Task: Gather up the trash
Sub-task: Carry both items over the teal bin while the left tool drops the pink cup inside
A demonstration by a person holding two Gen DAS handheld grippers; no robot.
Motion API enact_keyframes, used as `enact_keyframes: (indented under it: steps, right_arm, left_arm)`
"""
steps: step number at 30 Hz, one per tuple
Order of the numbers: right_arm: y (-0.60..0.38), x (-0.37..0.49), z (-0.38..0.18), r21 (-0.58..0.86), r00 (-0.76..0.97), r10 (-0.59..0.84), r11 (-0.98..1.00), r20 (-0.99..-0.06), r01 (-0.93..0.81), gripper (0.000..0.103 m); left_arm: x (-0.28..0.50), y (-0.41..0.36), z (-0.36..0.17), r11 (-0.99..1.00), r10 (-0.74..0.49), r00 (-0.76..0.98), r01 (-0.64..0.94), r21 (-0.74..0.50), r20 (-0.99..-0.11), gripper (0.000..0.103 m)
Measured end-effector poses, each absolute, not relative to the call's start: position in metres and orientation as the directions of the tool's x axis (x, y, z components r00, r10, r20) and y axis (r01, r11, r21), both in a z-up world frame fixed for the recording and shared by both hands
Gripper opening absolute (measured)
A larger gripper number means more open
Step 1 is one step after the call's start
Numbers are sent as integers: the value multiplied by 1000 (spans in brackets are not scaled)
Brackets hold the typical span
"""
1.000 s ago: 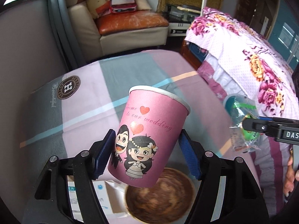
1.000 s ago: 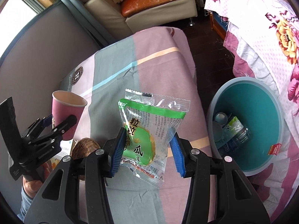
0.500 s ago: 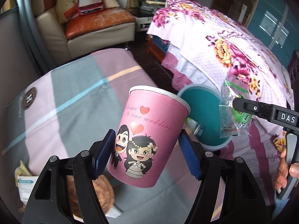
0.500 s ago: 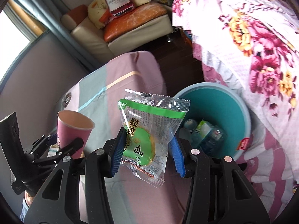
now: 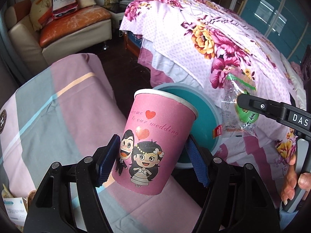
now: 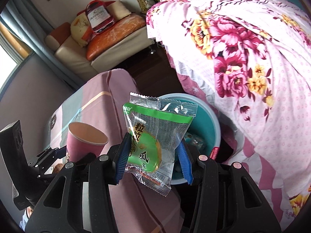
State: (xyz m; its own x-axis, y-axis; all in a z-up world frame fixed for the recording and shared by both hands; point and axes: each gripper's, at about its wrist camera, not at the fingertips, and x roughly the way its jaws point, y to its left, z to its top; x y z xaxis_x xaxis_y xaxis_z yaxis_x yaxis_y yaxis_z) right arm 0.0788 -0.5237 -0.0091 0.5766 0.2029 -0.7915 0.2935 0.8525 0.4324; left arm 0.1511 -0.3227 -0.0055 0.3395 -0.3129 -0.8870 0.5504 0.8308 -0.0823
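My left gripper (image 5: 152, 162) is shut on a pink paper cup (image 5: 155, 141) printed with a cartoon wedding couple, held upright in the air near the table's edge. The cup also shows in the right wrist view (image 6: 85, 141). My right gripper (image 6: 153, 161) is shut on a clear and green snack wrapper (image 6: 155, 136), held above the teal trash bin (image 6: 210, 120). The bin (image 5: 204, 106) stands on the floor between table and bed, partly hidden behind the cup. The wrapper (image 5: 239, 112) hangs to the right of the bin's rim in the left wrist view.
A table with a pink and grey striped cloth (image 5: 58, 116) lies to the left, with paper packets (image 5: 13, 207) at its near corner. A bed with a floral cover (image 5: 223, 48) is on the right. A sofa (image 5: 68, 29) stands behind. Bottles lie inside the bin (image 6: 196, 141).
Both grippers have swung right, away from the table and toward the bin. The bin now lies just behind the cup, and the wrapper is over the bin.
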Motion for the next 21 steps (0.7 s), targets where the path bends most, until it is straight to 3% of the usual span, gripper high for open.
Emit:
enact_keyframes:
  steps: [15, 18, 20, 21]
  right_arm:
    - [-548, 86, -25, 408, 553, 170, 846, -816, 342, 45]
    - [-548, 90, -27, 402, 547, 167, 848, -820, 345, 45]
    - [-547, 92, -28, 397, 541, 166, 851, -824, 344, 45]
    - [-546, 93, -29, 395, 539, 166, 852, -826, 343, 45]
  left_arm:
    - [164, -353, -33, 813, -321, 277, 571, -113, -906, 72]
    - [166, -355, -36, 814, -321, 271, 569, -118, -907, 76]
    - [165, -354, -38, 817, -310, 279, 567, -105, -909, 88]
    - [164, -353, -38, 820, -302, 291, 565, -92, -908, 89]
